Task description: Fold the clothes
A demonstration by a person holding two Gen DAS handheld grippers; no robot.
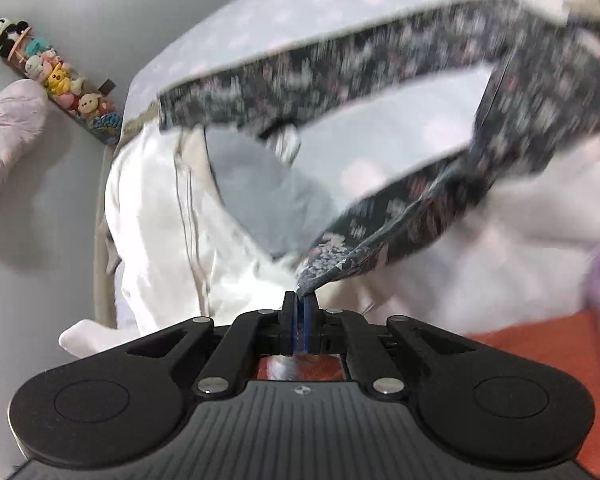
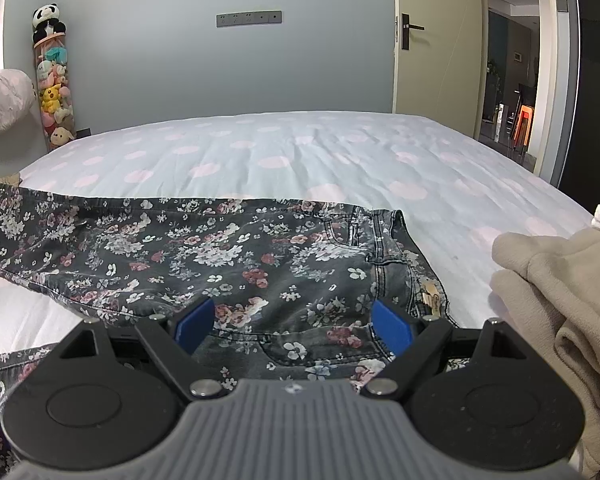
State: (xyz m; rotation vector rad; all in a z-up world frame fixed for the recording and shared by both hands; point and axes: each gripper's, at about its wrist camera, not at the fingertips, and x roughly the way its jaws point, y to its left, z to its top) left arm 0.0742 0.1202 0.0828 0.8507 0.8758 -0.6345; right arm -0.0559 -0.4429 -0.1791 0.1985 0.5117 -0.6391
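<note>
The floral trousers lie across the near part of the bed, with the waistband and its button toward your right and the legs running off to your left. In the left wrist view one hem of these trousers is lifted off the bedding, and the leg hangs in a blurred loop above the sheet.

Your left gripper is closed tight on that hem; the cloth comes out between the two blue pads, which meet with no gap. Your right gripper has its jaws wide apart. It hovers over the hip part of the trousers, and the blue pads do not press on the fabric.

Under the lifted leg you can see a white garment spread on the bed. To your right a beige fleece garment sits in a heap just beside the trousers. Behind the bed, a clear tube of plush toys stands against the grey wall, and a door is open on the right.
</note>
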